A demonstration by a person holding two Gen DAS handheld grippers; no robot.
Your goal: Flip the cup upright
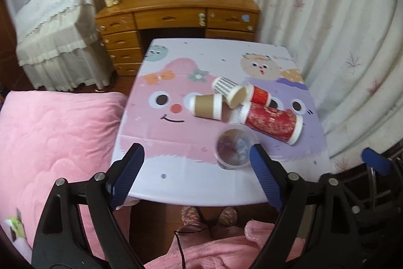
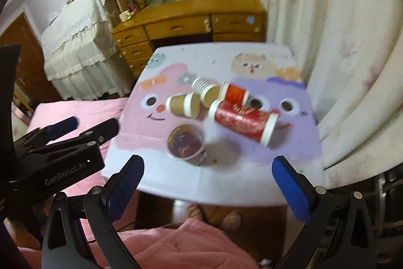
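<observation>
Several paper cups lie on their sides on the cartoon-print table (image 1: 176, 183): a brown cup (image 1: 207, 106), a grey striped cup (image 1: 228, 90), a small red cup (image 1: 259, 93) and a long red cup (image 1: 273, 121). One patterned cup (image 1: 234, 146) stands upright, mouth up, nearest me. The same cups show in the right wrist view: brown (image 2: 182, 105), striped (image 2: 205, 90), long red (image 2: 243, 121), upright (image 2: 187, 143). My left gripper (image 1: 196, 173) is open and empty above the table's near edge. My right gripper (image 2: 207, 179) is open and empty, also short of the cups.
A wooden desk (image 1: 176, 9) with drawers stands behind the table. White curtains (image 1: 340, 29) hang on the right. A pink quilted bed (image 1: 50, 143) is on the left. The left gripper's body (image 2: 55, 158) shows at the left of the right wrist view.
</observation>
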